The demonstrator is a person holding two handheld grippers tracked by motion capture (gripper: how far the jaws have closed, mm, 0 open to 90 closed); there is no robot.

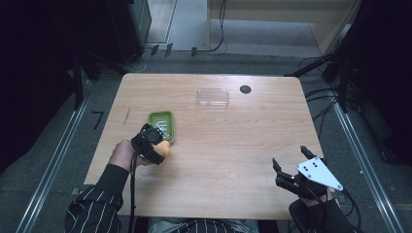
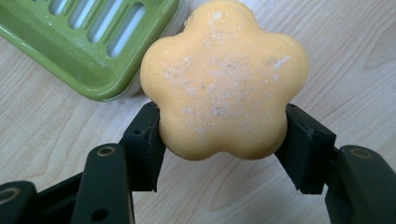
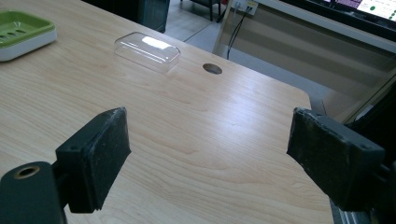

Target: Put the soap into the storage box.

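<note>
1. Two tongs are over the wooden counter (image 1: 228, 145), one in each hand.
2. Left tongs (image 2: 223, 140) hold a flower-shaped orange soap (image 2: 224, 79) between both pads; it is pressed from two sides.
3. Soap is just beside the green soap dish (image 2: 84, 51), near the left front part of the counter, above the wood.
4. Right tongs (image 3: 210, 154) are wide apart with nothing between the pads, near the right front edge.
5. Farther back, a clear plastic lid (image 1: 213, 96) lies well apart from the dish, beside a round dark hole (image 1: 245, 89).
</note>
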